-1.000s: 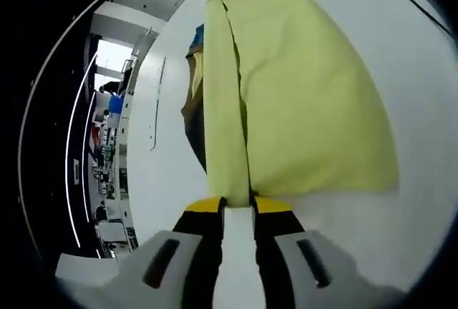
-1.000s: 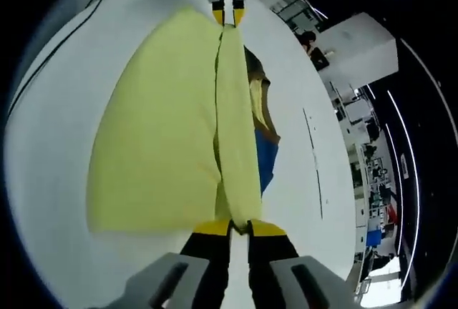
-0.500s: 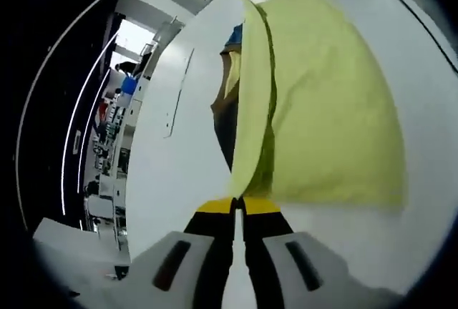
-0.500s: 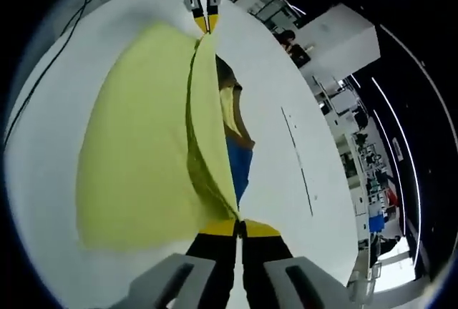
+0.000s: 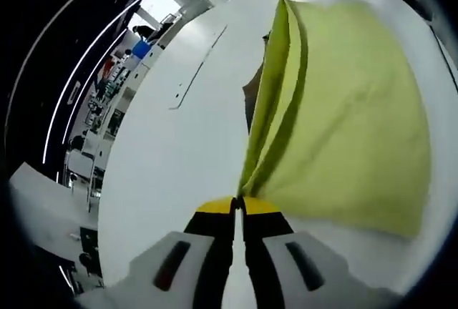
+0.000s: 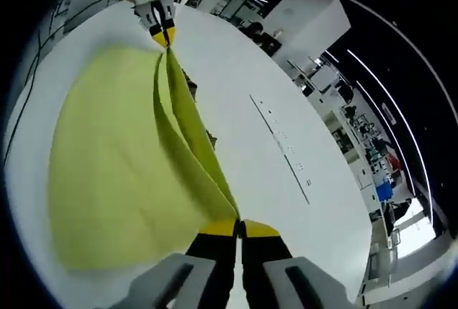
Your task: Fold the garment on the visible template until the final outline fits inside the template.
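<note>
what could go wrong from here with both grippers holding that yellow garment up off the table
1. The left gripper and right gripper each pinch only the very edge of the yellow garment; pulling them apart could slip a corner free.
2. The lifted fold sags between the two grips, so it may land creased or skewed instead of flat.
3. No template outline shows around the cloth on the white table, so alignment is hard to judge and the fold could end up off target.

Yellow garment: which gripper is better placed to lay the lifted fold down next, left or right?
Neither clearly. The left gripper and right gripper each pinch one end of the yellow garment, its lifted edge stretched between them over the white table; both probably lower together.
</note>
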A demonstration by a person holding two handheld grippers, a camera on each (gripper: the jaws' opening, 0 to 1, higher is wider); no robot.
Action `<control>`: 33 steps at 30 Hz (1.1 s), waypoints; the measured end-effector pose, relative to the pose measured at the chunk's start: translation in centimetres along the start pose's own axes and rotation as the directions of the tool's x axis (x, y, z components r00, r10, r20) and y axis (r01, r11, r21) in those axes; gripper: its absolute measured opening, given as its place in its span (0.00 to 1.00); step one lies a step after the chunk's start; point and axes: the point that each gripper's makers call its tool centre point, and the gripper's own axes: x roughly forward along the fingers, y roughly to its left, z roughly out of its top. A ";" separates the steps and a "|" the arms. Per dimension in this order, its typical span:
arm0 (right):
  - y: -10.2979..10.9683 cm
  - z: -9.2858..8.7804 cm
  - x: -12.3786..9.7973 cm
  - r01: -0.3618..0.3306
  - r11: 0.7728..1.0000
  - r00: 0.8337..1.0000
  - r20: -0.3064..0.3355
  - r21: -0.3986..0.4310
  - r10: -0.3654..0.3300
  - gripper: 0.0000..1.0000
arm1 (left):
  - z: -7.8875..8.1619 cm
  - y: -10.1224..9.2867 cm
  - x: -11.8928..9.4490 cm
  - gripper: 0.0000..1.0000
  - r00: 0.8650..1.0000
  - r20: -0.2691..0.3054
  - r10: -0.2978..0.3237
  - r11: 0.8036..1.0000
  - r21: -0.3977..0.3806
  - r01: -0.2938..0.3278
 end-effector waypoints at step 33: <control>1.4 0.5 -0.3 -0.170 0.881 0.983 0.145 0.441 0.117 0.61 | 1.9 0.6 -2.2 0.72 0.935 0.355 -0.005 0.817 -0.538 0.208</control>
